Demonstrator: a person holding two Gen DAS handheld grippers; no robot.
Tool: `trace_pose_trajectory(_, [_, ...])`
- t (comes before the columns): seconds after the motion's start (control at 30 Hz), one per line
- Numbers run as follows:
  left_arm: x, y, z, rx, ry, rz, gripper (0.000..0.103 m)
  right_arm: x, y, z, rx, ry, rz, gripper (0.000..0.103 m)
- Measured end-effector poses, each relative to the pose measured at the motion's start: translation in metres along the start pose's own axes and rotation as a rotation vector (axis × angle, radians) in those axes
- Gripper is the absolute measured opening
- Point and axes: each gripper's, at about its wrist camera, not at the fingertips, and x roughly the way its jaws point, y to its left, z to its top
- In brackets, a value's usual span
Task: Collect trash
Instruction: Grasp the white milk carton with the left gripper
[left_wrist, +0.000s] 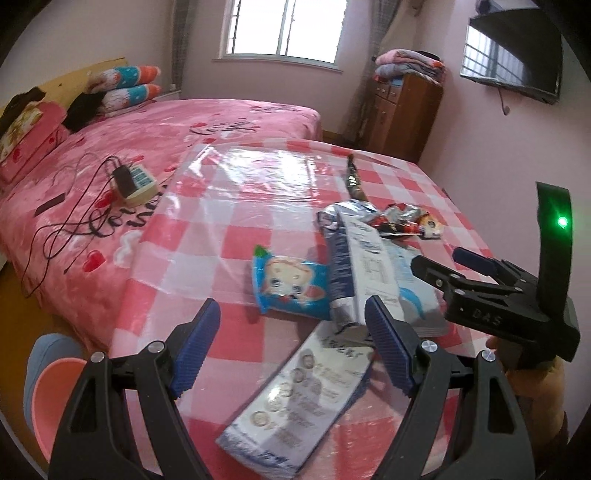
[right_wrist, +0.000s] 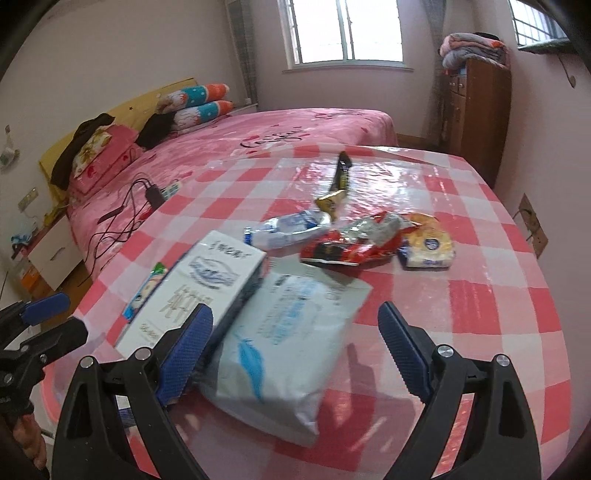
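Trash lies on a round table with a pink checked cloth (left_wrist: 229, 236) (right_wrist: 480, 295). My left gripper (left_wrist: 291, 345) is open above a flat white-blue box (left_wrist: 295, 402), near a white milk carton (left_wrist: 358, 266) and a blue cartoon snack bag (left_wrist: 291, 286). My right gripper (right_wrist: 295, 343) is open over a pale wet-wipes pack (right_wrist: 288, 354), beside the milk carton (right_wrist: 199, 291). Beyond lie a crushed plastic bottle (right_wrist: 288, 227), a red wrapper (right_wrist: 351, 243), a yellow snack pack (right_wrist: 428, 243) and a dark stick wrapper (right_wrist: 338, 184). The right gripper also shows in the left wrist view (left_wrist: 461, 273).
A bed with a pink cover (left_wrist: 110, 177) stands left of the table, with a power strip and cables (left_wrist: 135, 181) on it. A pink bin (left_wrist: 55, 387) sits low at the left. A wooden cabinet (right_wrist: 476, 114) with folded blankets stands at the back right.
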Motion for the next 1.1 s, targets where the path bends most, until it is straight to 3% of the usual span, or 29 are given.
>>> trace_pose_trajectory(0.33, [0.010, -0.039, 0.006, 0.097, 0.014, -0.040, 0.081, 0.002, -0.040, 0.002, 0.072, 0.002, -0.018, 0.090])
trace_pose_trajectory(0.6, [0.033, -0.059, 0.012, 0.141, 0.054, -0.048, 0.081, 0.007, -0.088, 0.005, 0.203, 0.012, -0.012, 0.090])
trace_pose_trajectory(1.0, [0.071, -0.077, 0.024, 0.223, 0.103, 0.073, 0.081, 0.030, -0.102, 0.012, 0.286, 0.056, 0.112, 0.090])
trace_pose_trajectory(1.1, [0.081, -0.075, 0.025, 0.207, 0.123, 0.085, 0.081, 0.037, -0.104, 0.016, 0.328, 0.069, 0.186, 0.080])
